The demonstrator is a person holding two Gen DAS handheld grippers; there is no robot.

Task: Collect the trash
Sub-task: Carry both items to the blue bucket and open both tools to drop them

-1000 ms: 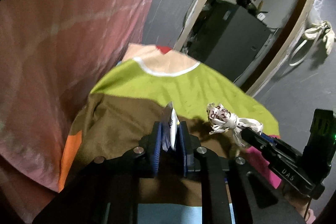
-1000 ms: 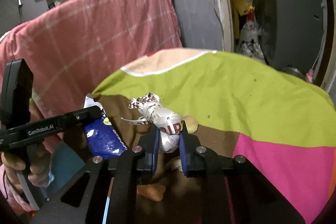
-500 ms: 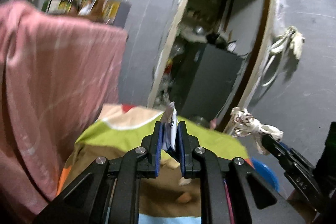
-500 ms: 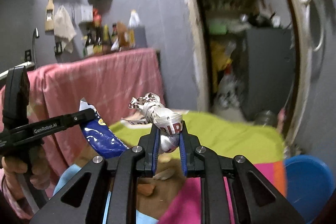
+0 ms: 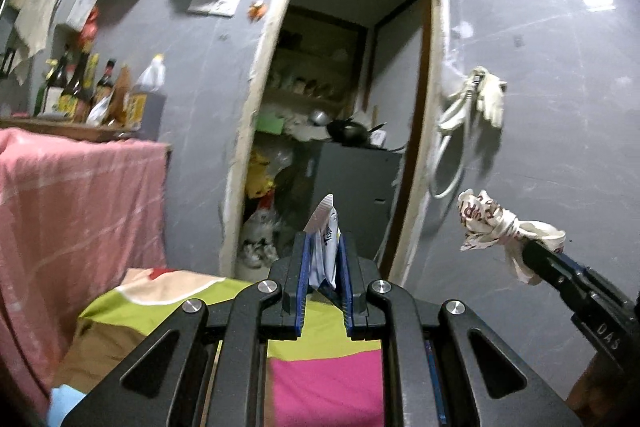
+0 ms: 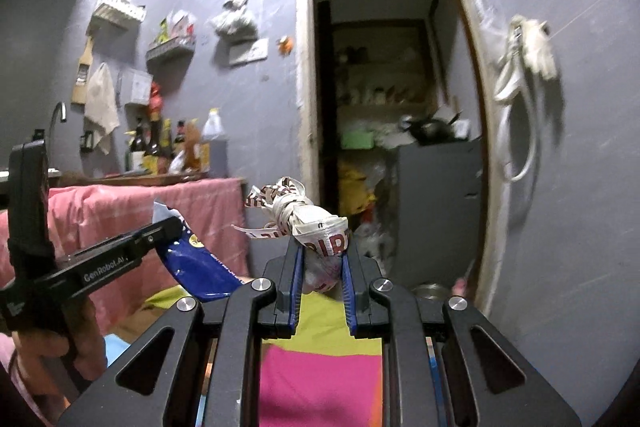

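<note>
My left gripper [image 5: 323, 259] is shut on a blue and white snack wrapper [image 5: 325, 245], seen edge-on between its pads; from the right wrist view the same wrapper [image 6: 200, 267] hangs blue from the left gripper [image 6: 168, 227] at the left. My right gripper [image 6: 320, 259] is shut on a knotted white wrapper with red lettering [image 6: 304, 215]; in the left wrist view that knotted wrapper [image 5: 496, 223] sticks out of the right gripper [image 5: 532, 255] at the right. Both grippers are held level above a bed with a patchwork cover [image 5: 168, 303], facing a doorway.
An open doorway [image 5: 344, 99] leads to a storeroom with a grey cabinet [image 5: 356, 183]. A counter draped in pink cloth [image 5: 76, 195] with bottles [image 5: 84, 87] stands at the left. A cord and a glove [image 5: 476, 107] hang on the grey wall at the right.
Both grippers rose and tilted up from the bed cover to face the doorway, each still holding its wrapper. The cover dropped to the bottom of both views.
</note>
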